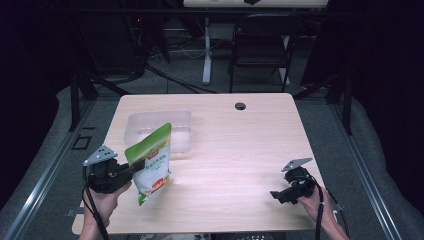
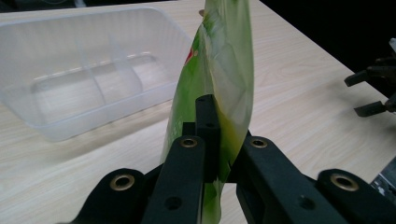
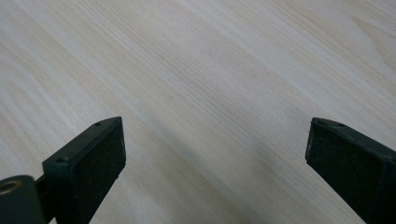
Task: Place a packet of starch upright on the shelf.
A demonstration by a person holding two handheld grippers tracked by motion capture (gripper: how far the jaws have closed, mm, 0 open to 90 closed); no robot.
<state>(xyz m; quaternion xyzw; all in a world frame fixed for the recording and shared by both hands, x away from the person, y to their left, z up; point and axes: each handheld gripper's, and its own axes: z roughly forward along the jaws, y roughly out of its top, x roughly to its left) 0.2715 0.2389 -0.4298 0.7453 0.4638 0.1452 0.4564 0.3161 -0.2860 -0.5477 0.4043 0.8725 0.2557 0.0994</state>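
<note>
Near the table's (image 1: 250, 150) left front, the pouch (image 1: 152, 162) hangs above the wood, just in front of the clear tray (image 1: 182, 117). Likely light, soft-sided, slick film; a side edge seems the surest hold. Left gripper (image 1: 131, 170) is clamped on that edge, 2 jaws pinching it. Right gripper (image 1: 277, 195) rests well apart, jaws spread, nothing between.
</note>
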